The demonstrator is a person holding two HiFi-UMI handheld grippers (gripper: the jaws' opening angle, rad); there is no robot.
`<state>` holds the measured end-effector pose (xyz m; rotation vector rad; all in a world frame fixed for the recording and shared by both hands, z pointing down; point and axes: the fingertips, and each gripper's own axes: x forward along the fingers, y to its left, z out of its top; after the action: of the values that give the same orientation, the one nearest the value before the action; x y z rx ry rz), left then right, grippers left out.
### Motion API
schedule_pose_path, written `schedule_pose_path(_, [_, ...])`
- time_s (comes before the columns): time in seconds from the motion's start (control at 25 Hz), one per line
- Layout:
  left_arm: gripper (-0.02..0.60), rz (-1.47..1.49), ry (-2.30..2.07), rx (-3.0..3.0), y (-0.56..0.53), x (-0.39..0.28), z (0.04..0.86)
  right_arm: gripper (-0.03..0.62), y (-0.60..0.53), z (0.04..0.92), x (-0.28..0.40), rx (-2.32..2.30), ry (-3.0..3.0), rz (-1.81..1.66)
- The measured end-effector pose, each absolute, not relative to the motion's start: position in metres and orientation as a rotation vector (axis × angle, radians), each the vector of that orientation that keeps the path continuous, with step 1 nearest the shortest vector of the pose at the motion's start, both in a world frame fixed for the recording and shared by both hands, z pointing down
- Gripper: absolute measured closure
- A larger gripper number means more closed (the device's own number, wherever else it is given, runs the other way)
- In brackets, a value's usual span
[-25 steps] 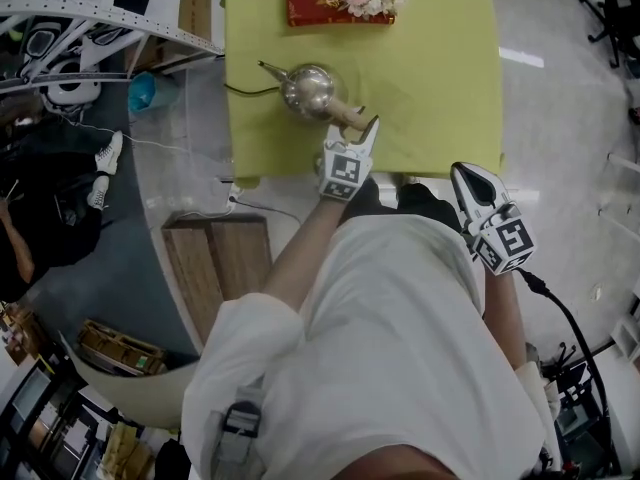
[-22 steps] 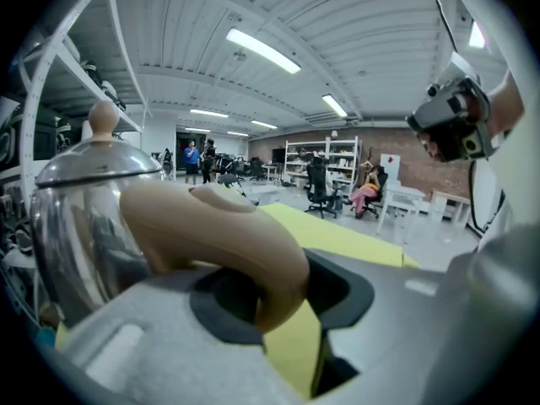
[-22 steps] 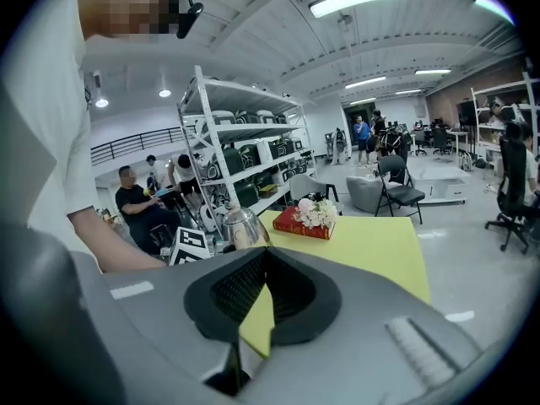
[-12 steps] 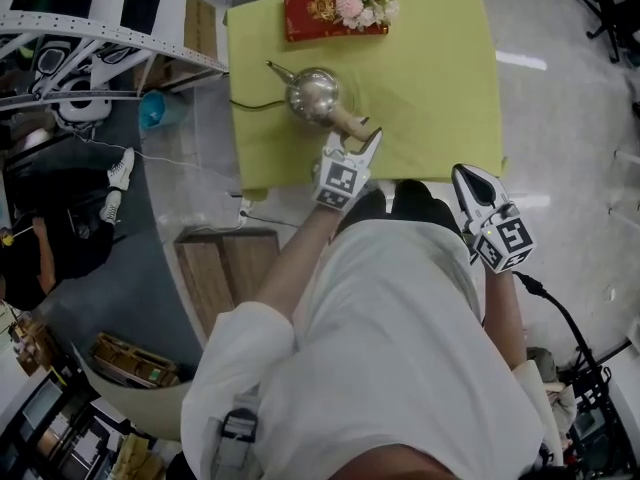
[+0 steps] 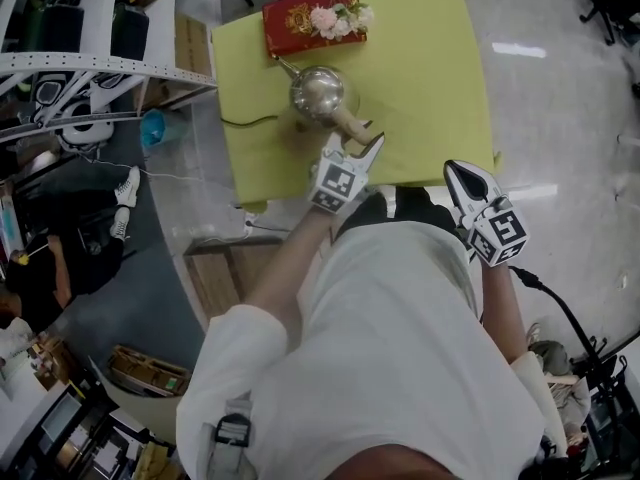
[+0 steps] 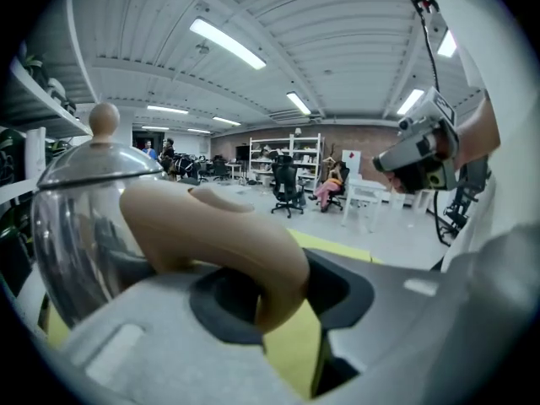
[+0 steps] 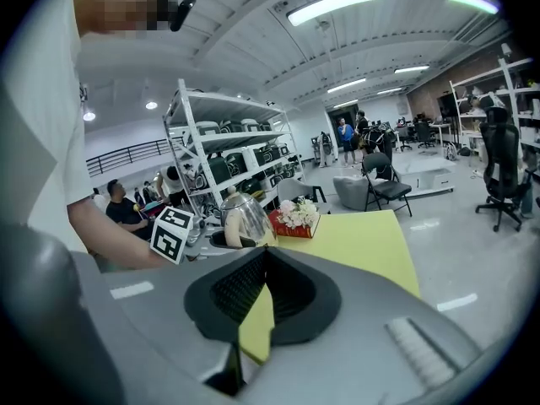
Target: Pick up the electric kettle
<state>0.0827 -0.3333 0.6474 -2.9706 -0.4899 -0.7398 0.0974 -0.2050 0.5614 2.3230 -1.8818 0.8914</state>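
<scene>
The electric kettle point(image 5: 318, 91) is a shiny steel pot with a thin spout, a knobbed lid and a tan handle point(image 5: 347, 121), and it is over the yellow table point(image 5: 430, 78). My left gripper point(image 5: 358, 140) is shut on that handle. In the left gripper view the handle point(image 6: 211, 234) curves down between the dark pads of the left gripper point(image 6: 261, 298), with the kettle's body point(image 6: 76, 226) close on the left. My right gripper point(image 5: 458, 170) hangs off the table's near right corner with its tips together, holding nothing. In the right gripper view the right gripper point(image 7: 264, 258) points at the table, and the kettle point(image 7: 243, 216) stands far off.
A red box with pink flowers point(image 5: 312, 19) lies at the table's far edge, just past the kettle. A dark cord point(image 5: 250, 121) runs off the table's left side. Metal shelving point(image 5: 90, 63) stands to the left. A wooden board point(image 5: 222, 273) lies on the floor.
My left gripper has moved away from me with the kettle's handle in it, and the kettle now sits closer to the red box. The right gripper has drifted slightly toward the table.
</scene>
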Motion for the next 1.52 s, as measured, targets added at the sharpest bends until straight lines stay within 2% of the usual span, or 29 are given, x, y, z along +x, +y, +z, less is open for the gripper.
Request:
schedule_pose_path(0.84, [0.456, -0.735, -0.854, -2.848, -0.253, 0.207, 0.666, 0.589, -0.174, 0.57, 0.196, 2.412, -1.792, 0.954])
schedule_pose_path(1.52, [0.453, -0.821, -1.117, -2.749, -0.22, 0.248, 0.713, 0.589, -0.175, 0.595, 0.237, 2.383, -1.802, 1.062])
